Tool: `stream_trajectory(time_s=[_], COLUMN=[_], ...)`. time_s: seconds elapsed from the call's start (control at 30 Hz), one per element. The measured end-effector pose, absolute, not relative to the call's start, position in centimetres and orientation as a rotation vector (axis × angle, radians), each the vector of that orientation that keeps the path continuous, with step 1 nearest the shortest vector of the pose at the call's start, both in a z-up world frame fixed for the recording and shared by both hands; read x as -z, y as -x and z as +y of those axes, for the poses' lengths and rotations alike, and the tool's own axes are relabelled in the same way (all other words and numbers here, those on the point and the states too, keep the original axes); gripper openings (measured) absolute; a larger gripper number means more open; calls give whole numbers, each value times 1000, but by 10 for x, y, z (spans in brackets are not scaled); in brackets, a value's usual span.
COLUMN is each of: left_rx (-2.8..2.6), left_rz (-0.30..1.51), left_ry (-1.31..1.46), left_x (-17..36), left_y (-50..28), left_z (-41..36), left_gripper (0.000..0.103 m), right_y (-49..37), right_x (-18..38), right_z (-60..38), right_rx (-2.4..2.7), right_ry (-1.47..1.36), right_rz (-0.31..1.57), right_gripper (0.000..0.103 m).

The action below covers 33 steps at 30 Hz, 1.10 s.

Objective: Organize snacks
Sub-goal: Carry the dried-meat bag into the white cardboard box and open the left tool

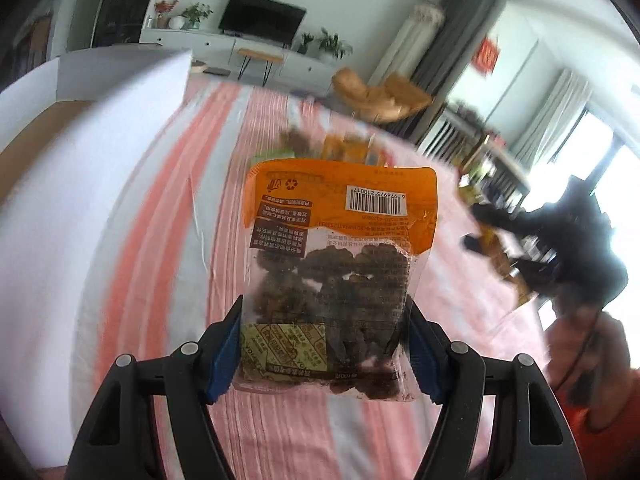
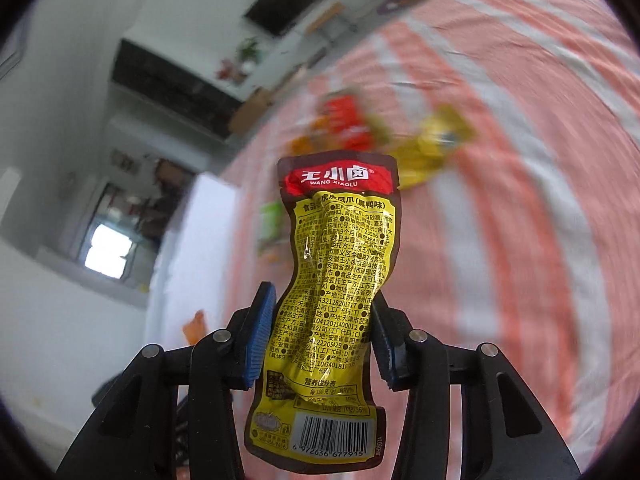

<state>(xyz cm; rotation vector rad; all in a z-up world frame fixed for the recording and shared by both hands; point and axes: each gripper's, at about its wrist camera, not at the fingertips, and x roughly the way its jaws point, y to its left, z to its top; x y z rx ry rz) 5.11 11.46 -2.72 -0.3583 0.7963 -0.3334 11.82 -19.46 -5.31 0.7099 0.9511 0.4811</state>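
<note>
Right now I carry one snack in each hand, both lifted clear of the pink-and-white striped cloth [image 1: 168, 208] that covers the table.

My left gripper [image 1: 324, 344] pinches the clear plastic pouch with an orange top band and dark brown pieces inside [image 1: 340, 248]. The blue pads [image 1: 226, 354] press its two side edges near the bottom end, so the pouch stands out ahead of me with its barcode end farthest away. Holding it by the edges, I judge, keeps the pads off the pieces inside and keeps the pouch from swinging.

My right gripper [image 2: 320, 340] is clamped on the narrow yellow foil packet with a red-and-brown top [image 2: 340, 264]. The pads squeeze its waist from both sides, and the foil is visibly dented there; its barcode end hangs below the jaws towards me, the red label end points away. A grip at the middle balances a long packet, which seems the reason for it.

Beyond it, the remaining blurred snacks, a red pack [image 2: 344, 124] and a yellow pack [image 2: 432, 148] among them, lie loose on the cloth. A white-walled cardboard box [image 1: 92, 92] stands to the left in the left wrist view; I take it for the likely destination, though I cannot be sure.
</note>
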Motion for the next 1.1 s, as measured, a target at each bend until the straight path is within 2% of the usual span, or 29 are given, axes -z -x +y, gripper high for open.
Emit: stream_trajectory(time_s=[0.13, 0.3, 0.4, 0.43, 0.47, 0.53, 0.63, 0.8, 0.9, 1.1], left_rx=[216, -77, -262, -318, -344, -397, -413, -370, -225, 107], left_rz=[670, 655, 714, 738, 756, 760, 738, 695, 669, 719], left_ry=[387, 312, 260, 259, 267, 284, 280, 251, 254, 173], left_x=[-30, -59, -52, -46, -41, -32, -27, -27, -36, -33], left_y=[-33, -16, -10, -6, -3, 9, 17, 10, 8, -24], left_z=[178, 267, 311, 326, 335, 348, 346, 320, 281, 157], left_gripper=[71, 72, 89, 92, 93, 93, 99, 99, 99, 101], right_y=[-126, -124, -118, -119, -120, -127, -131, -132, -128, -123], right_x=[-3, -57, -62, -58, -52, -38, -24, 20, 44, 91], right_z=[-124, 21, 100, 118, 133, 144, 122, 25, -42, -174], right_rx=[-675, -966, -1046, -1061, -1069, -1047, -993, -733, -549, -201], right_ry=[-650, -516, -413, -398, -389, -384, -370, -217, -95, 39], right_rz=[911, 908, 918, 931, 950, 963, 947, 911, 880, 890], right_gripper=[48, 50, 63, 81, 92, 93, 95, 95, 95, 95])
